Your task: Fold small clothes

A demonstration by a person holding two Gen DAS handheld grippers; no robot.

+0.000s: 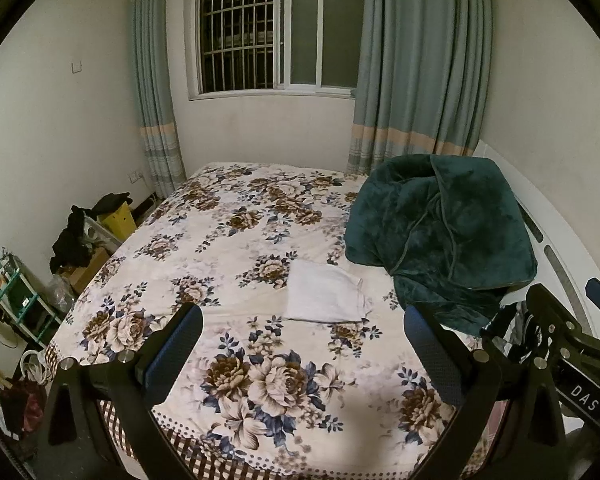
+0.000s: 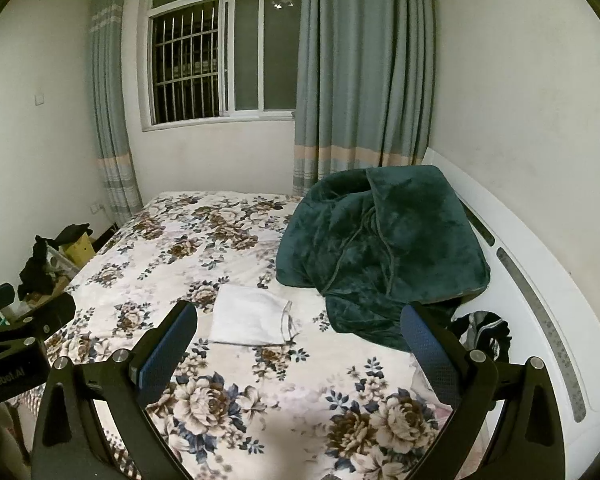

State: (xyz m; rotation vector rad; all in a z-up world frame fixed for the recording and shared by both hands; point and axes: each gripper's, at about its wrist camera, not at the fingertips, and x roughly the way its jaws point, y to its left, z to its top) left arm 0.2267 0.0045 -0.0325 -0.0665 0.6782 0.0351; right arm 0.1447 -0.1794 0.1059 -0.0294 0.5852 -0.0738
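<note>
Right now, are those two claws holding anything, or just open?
Left claw: open, holding nothing, above the floral bedsheet.
Right claw: open, holding nothing; the white folded cloth lies ahead, untouched.

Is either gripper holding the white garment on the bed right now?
No. The white garment lies folded flat on the floral bedsheet, beyond the open, empty left gripper and right gripper.

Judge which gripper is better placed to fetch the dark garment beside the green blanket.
Right, probably. The dark garment lies just past the right gripper, whose open jaws hold nothing. The left gripper, also open, sits further left, facing the folded white cloth.
</note>
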